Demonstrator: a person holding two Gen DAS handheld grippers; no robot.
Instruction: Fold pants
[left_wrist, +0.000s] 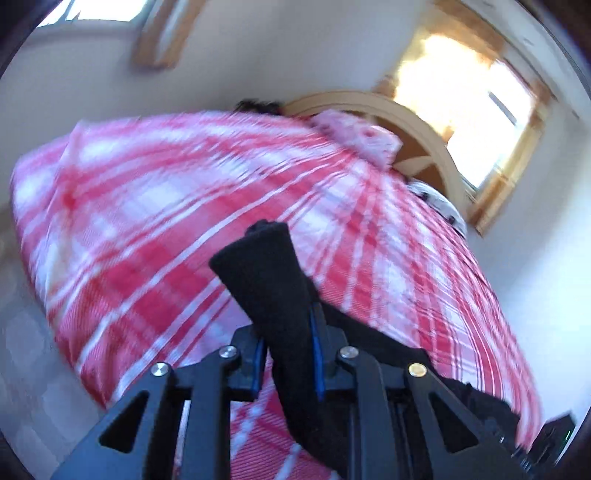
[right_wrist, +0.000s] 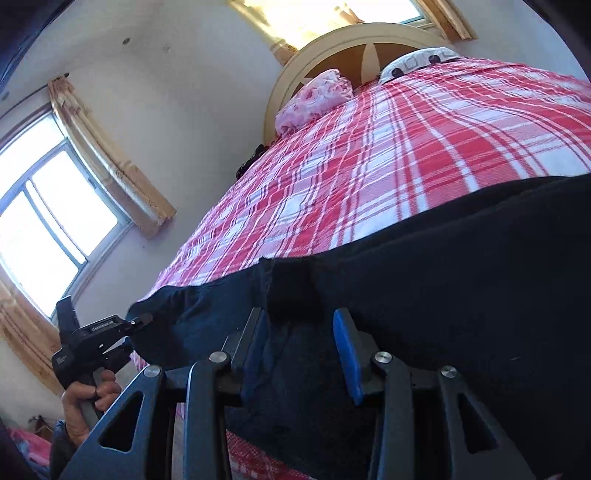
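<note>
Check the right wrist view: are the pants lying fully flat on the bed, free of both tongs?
No, the left tongs pinch one corner of the black pants and the right tongs hold their edge over the bed.

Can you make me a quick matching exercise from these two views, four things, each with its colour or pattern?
Things:
1. pants
2. bedspread
3. pillow
4. headboard

Descriptions:
A. pink floral
B. cream rim with brown panels
C. black
D. red and white plaid

Pairs: 1-C, 2-D, 3-A, 4-B
</note>
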